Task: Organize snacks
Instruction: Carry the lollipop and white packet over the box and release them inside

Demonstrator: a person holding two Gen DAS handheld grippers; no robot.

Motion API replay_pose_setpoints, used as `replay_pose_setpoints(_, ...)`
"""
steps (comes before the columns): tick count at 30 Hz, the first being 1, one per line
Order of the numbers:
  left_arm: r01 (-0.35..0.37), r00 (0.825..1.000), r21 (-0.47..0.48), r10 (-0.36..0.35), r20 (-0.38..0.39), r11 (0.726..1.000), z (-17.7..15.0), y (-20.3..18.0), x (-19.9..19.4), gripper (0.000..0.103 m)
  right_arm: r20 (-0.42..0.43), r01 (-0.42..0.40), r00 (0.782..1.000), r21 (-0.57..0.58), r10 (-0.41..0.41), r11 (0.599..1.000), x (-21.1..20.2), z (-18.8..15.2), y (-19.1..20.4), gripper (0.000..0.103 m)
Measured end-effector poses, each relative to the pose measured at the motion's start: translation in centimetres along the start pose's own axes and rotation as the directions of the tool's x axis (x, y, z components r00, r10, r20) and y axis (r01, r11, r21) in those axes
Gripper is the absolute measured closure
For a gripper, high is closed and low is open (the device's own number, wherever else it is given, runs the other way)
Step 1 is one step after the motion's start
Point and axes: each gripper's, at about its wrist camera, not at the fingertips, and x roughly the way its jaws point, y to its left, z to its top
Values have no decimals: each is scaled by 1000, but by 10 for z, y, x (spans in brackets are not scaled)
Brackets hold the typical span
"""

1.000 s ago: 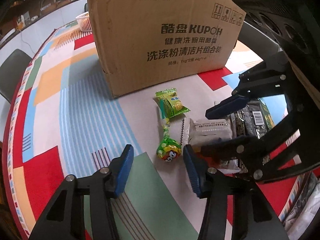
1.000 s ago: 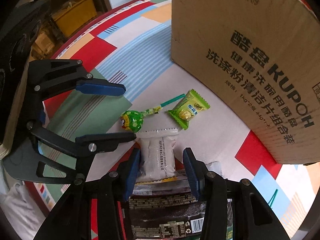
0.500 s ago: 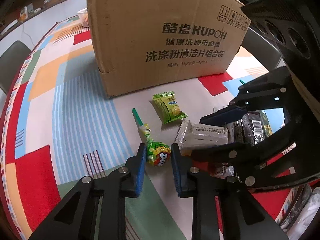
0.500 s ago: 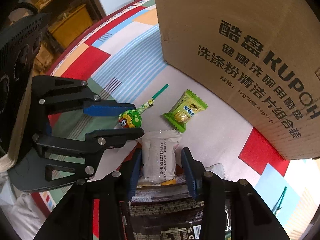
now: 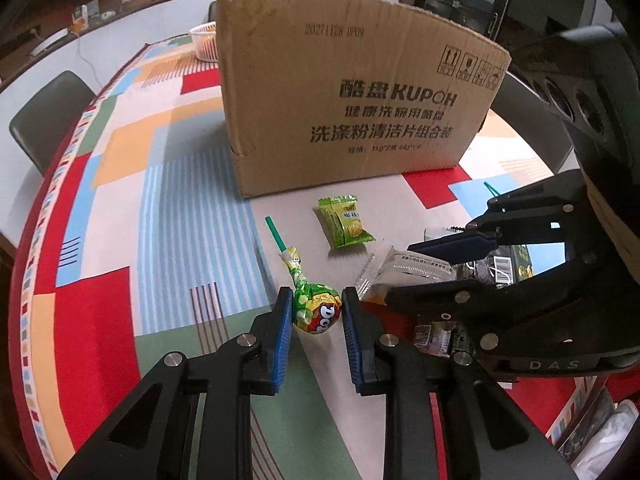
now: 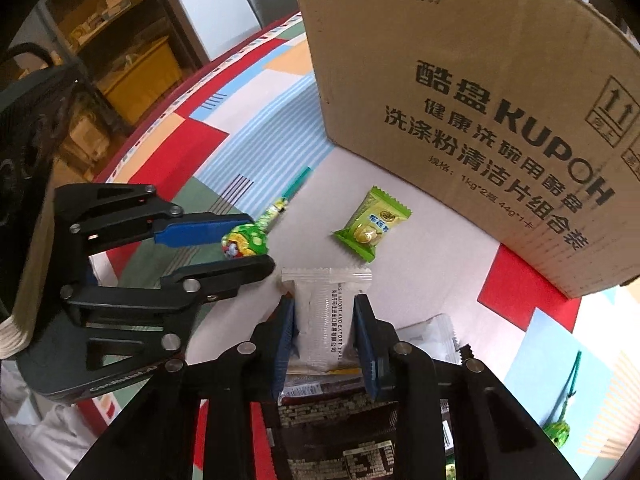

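Snacks: lollipop (image 5: 318, 312), white wafer pack (image 6: 324, 316) and green candy sachet (image 5: 346, 227) lay close together on the tablecloth (image 5: 120, 208), just in front of the cardboard box (image 5: 352, 108).
Lollipop handling: looked light, hard round head in crinkly wrap, probably slippery; the head seemed the best place to pinch, the thin stick would likely twist.
Left gripper (image 5: 314, 316): was clamped on the lollipop head, pads on both sides.
Wafer pack handling: soft film, crushable inside I'd guess; grabbing across the middle made sense.
Right gripper (image 6: 324, 322): jaws were closing with the pack between them, pads touching its sides.
Surface: patterned cloth, flat, a dark packet (image 6: 352, 432) lay nearer the table's edge.
Room: chair (image 5: 44, 120) stood at the far side edge, shelves (image 6: 120, 20) behind.
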Motion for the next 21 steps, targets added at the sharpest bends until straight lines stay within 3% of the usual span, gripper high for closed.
replay_pose_setpoints(13, -41, 991, -10, 42, 130, 999, 17, -16, -47, 78, 164, 60, 984, 60, -69, 996, -56, -10, -3, 72)
replay_pose_setpoints(21, -45, 967, -1, 44, 251, 999, 47, -29, -88, 78, 327, 104, 935, 125, -140, 987, -112, -9, -7, 72)
